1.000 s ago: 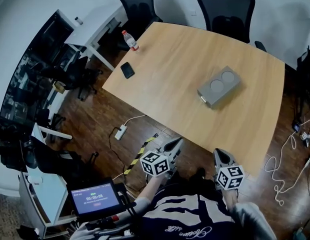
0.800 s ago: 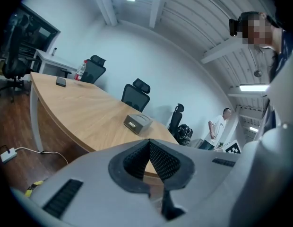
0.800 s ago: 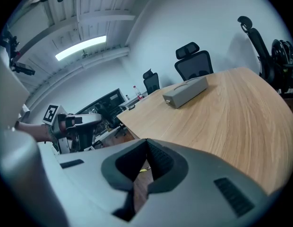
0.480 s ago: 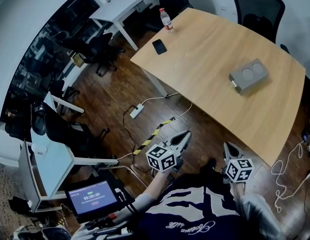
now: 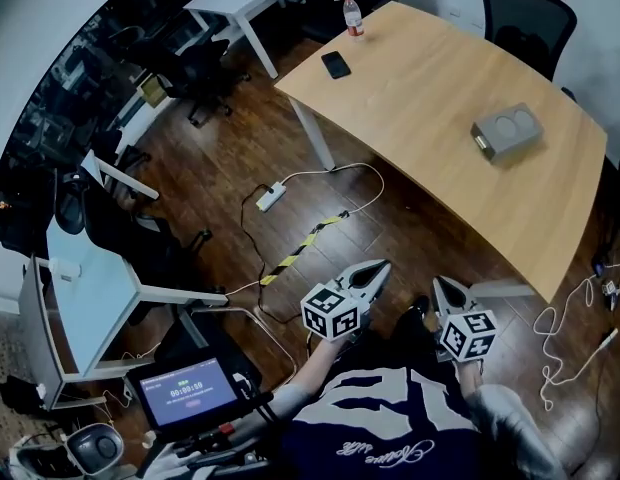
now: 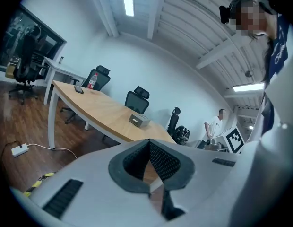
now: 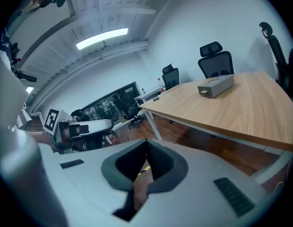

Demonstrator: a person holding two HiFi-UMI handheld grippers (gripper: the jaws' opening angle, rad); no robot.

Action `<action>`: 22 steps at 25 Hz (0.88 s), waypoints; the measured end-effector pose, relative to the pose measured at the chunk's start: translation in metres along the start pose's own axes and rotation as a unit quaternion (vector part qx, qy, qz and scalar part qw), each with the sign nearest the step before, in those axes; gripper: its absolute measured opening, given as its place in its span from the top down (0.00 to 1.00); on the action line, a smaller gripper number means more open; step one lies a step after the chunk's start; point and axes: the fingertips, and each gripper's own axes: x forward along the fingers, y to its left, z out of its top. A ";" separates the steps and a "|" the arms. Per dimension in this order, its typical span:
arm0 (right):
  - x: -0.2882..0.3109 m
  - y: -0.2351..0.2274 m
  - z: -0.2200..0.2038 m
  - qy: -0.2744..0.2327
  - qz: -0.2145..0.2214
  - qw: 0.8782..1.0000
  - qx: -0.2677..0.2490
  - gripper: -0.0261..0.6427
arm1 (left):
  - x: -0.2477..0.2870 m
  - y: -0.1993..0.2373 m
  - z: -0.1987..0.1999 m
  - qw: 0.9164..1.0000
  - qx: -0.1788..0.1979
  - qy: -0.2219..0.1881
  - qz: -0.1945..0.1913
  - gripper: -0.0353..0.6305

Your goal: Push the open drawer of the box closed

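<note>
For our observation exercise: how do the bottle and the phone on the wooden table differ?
The bottle stands upright; the phone lies flat. The bottle is pale with a red cap and red band; the phone is a black slab. The bottle sits nearer the far corner of the table than the phone does. Both rest at the same end of the table, close together and well apart from the box.

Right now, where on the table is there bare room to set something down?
Bare: the light wooden table between the black phone and the grey rectangular box, and all along the near edge. Busiest: the far corner, with phone and red-capped clear bottle.
</note>
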 end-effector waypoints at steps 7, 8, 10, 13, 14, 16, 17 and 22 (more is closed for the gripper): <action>-0.025 0.016 -0.019 -0.017 -0.026 0.999 0.011 0.96 | -0.018 -0.020 -0.023 0.999 0.003 0.023 -0.035 0.95; -0.028 0.017 -0.019 -0.020 -0.028 0.999 0.011 0.96 | -0.019 -0.023 -0.024 0.999 0.003 0.023 -0.039 0.95; -0.035 0.017 -0.021 -0.028 -0.031 0.999 0.012 0.96 | -0.019 -0.028 -0.028 0.999 0.003 0.022 -0.046 0.95; -0.047 0.015 -0.027 -0.042 -0.037 0.998 0.012 0.96 | -0.016 -0.036 -0.038 0.998 0.005 0.025 -0.057 0.95; -0.051 0.014 -0.028 -0.045 -0.040 0.998 0.012 0.96 | -0.014 -0.039 -0.041 0.998 0.005 0.027 -0.060 0.95; -0.059 0.012 -0.029 -0.050 -0.045 0.998 0.015 0.96 | -0.012 -0.046 -0.044 0.997 0.003 0.030 -0.067 0.95; -0.062 0.011 -0.029 -0.052 -0.048 0.997 0.018 0.96 | -0.012 -0.049 -0.046 0.997 0.004 0.033 -0.071 0.95; -0.069 0.009 -0.030 -0.060 -0.057 0.996 0.024 0.96 | -0.011 -0.056 -0.051 0.995 0.012 0.046 -0.085 0.95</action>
